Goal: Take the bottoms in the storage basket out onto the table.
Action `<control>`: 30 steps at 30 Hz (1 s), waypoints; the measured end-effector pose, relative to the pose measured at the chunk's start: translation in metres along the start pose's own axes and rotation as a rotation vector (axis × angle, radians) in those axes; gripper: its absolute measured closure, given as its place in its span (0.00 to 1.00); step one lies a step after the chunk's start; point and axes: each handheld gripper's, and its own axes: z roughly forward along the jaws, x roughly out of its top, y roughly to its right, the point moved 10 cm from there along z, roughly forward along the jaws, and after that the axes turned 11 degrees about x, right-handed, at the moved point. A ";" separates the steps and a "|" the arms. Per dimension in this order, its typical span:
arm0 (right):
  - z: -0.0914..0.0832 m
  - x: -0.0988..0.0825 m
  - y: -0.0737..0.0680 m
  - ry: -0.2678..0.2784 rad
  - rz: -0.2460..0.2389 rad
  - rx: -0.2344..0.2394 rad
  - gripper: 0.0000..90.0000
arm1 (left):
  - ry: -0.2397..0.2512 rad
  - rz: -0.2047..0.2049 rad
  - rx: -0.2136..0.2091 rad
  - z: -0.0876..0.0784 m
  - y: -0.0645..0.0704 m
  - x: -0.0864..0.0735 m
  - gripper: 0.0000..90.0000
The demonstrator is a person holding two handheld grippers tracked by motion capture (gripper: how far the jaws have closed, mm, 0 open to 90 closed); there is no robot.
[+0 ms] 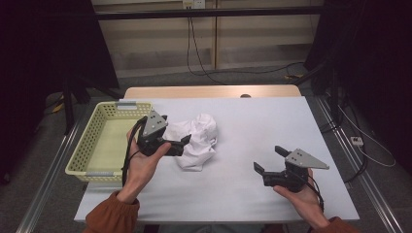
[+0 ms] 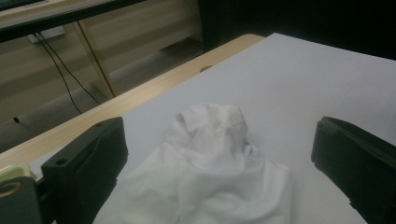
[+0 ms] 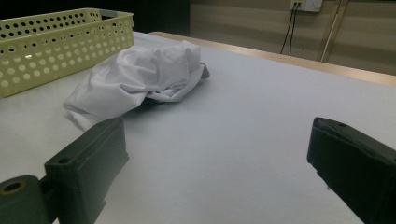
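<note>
Jaws spread wide, the left gripper point(image 1: 180, 144) closes in on a crumpled white cloth point(image 1: 198, 140) beside the yellow basket point(image 1: 92, 145); gathering a thick fold should secure it, while the right gripper point(image 1: 268, 160) waits, jaws apart.

A white sheet point(image 1: 272, 126) covered the light wooden table point(image 1: 209, 91). Behind it stood a pale panelled wall point(image 1: 252, 34) with a white socket point(image 1: 193, 4) near its top. Black cables point(image 1: 194, 48) hung down to the grey floor point(image 1: 160, 77). Both sides were dark.
</note>
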 end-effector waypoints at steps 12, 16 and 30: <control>-0.001 0.000 0.001 0.001 -0.002 -0.002 0.05 | 0.001 -0.003 0.044 -0.024 -0.015 -0.014 0.05; 0.000 0.000 0.000 0.000 -0.002 -0.002 0.05 | 0.008 -0.017 0.056 -0.030 -0.021 -0.020 0.05; 0.000 0.000 0.000 -0.001 -0.004 -0.002 0.05 | 0.005 -0.051 0.101 -0.048 -0.030 -0.048 0.05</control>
